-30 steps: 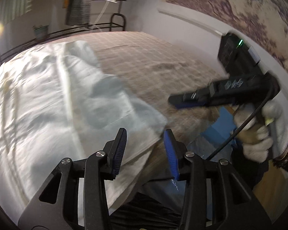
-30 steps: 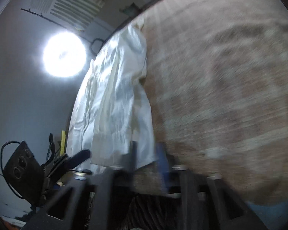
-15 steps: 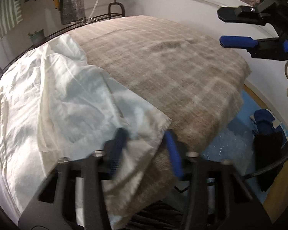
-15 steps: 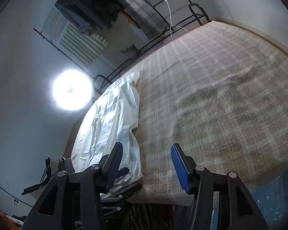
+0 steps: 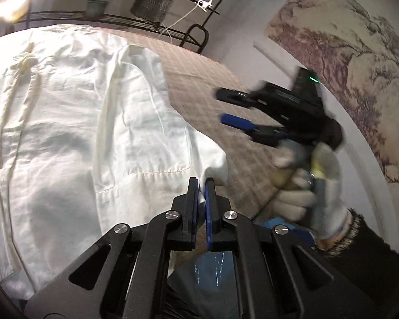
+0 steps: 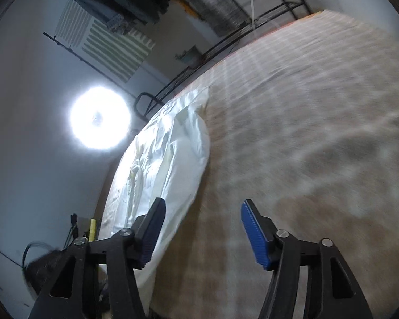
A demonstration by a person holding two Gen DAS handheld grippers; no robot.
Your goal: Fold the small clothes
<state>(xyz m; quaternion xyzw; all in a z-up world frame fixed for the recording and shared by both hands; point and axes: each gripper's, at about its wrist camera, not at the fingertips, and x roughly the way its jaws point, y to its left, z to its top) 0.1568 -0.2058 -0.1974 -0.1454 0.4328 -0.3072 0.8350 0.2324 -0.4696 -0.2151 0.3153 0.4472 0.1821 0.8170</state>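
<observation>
Now a rumpled white garment (image 5: 74,122) with one corner between clenched left jaws, right jaws apart, empty.

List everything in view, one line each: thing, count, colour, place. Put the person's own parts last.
white garment: one, white, spread on the left part of the bed.
checked bedcover: one, beige-brown, over the bed.
metal rack: one, black, behind the bed.
wall painting: one, purple on cream, right wall.
round lamp: one, bright white, left of the bed.
left gripper: black with blue pads, shut on the garment's near corner.
right gripper: black with blue pads, open, empty.
gloved hand: one, white glove, holding the right gripper.
</observation>
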